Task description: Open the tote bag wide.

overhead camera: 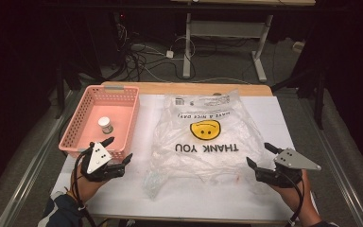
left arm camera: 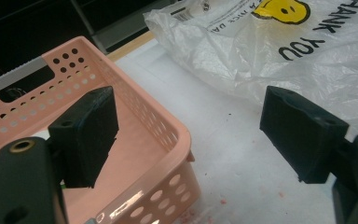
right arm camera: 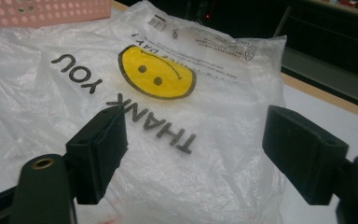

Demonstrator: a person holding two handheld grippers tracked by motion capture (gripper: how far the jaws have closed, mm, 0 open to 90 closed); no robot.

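Observation:
A clear plastic bag (overhead camera: pixel 203 137) printed with a yellow smiley and "THANK YOU" lies flat across the middle of the white table top. A pink perforated basket (overhead camera: pixel 123 101) stands at the left and holds a small white-capped jar (overhead camera: pixel 105 125). My left gripper (overhead camera: pixel 118 150) hovers open at the basket's near right corner (left arm camera: pixel 177 135), with nothing between its jaws. My right gripper (overhead camera: pixel 260 155) is open at the bag's near right edge, its jaws spread over the bag (right arm camera: pixel 177 121) without pinching it.
The white mat (overhead camera: pixel 194 198) covers a wooden table whose far edge (overhead camera: pixel 189 88) shows beyond the bag. Cables and a desk frame (overhead camera: pixel 187 47) stand on the dark floor behind. A crumpled bag corner (overhead camera: pixel 153 182) lies near the front.

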